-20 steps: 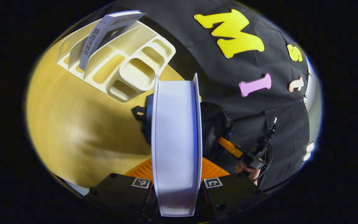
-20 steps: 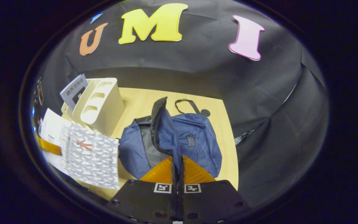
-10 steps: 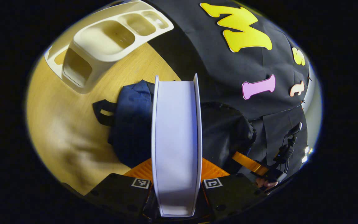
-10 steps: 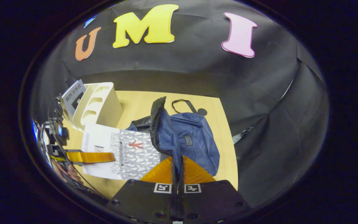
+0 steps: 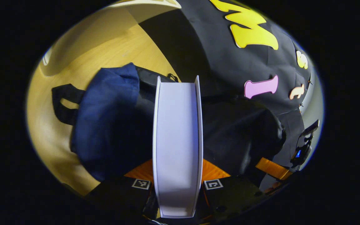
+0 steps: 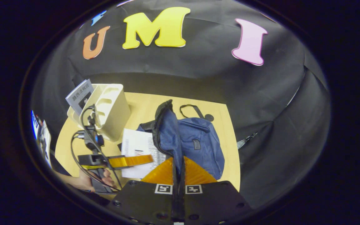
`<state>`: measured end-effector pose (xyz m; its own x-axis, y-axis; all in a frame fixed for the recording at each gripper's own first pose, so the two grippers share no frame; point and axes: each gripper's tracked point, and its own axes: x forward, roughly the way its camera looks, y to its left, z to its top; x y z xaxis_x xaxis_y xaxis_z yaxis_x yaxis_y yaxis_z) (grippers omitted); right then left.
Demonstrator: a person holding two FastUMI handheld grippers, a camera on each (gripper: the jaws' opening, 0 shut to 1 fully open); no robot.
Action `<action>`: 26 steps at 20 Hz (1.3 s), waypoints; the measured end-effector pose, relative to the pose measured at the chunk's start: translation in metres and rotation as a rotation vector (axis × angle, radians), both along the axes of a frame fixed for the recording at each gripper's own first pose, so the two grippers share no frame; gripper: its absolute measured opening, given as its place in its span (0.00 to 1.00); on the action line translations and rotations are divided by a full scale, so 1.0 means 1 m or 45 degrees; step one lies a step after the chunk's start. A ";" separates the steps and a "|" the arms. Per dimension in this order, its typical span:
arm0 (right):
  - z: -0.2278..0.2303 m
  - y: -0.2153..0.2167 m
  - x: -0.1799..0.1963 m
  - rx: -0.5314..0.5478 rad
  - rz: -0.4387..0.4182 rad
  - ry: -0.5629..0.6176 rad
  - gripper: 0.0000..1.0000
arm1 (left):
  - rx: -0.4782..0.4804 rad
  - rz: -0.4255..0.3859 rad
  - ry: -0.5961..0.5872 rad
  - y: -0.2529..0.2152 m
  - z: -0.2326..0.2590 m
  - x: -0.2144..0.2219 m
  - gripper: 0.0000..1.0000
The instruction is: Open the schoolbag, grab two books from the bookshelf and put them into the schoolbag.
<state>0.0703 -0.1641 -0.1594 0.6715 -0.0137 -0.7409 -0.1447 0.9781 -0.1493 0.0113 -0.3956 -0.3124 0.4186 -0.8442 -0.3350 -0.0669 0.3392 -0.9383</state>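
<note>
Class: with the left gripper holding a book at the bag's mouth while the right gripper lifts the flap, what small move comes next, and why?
Probably ease the left gripper forward so the book slides deeper into the schoolbag. Its front edge already sits at the opening, which the right gripper holds up by the zipper flap.

Blue schoolbag [image 6: 195, 147] gapes open; white book [image 6: 137, 150] entering it.

Left tongs [image 6: 145, 160] carried book [image 6: 137, 147] from table edge into schoolbag [image 6: 195, 143] mouth.

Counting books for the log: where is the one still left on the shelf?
In the right gripper view, the remaining book stands in the bookshelf, at far left, behind the left tool.
</note>
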 end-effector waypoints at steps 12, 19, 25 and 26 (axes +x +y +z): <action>-0.004 0.015 -0.003 0.012 0.025 0.010 0.00 | 0.248 -0.188 0.101 -0.037 -0.055 -0.003 0.84; -0.003 0.014 -0.004 0.005 0.015 0.001 0.00 | 0.689 -0.269 0.056 0.008 -0.035 -0.006 1.00; -0.008 0.018 -0.008 -0.008 0.016 0.006 0.00 | 0.727 -0.331 0.095 0.009 -0.043 -0.004 1.00; -0.009 0.018 -0.009 -0.016 0.018 0.006 0.00 | 0.718 -0.330 0.174 0.011 -0.039 -0.010 1.00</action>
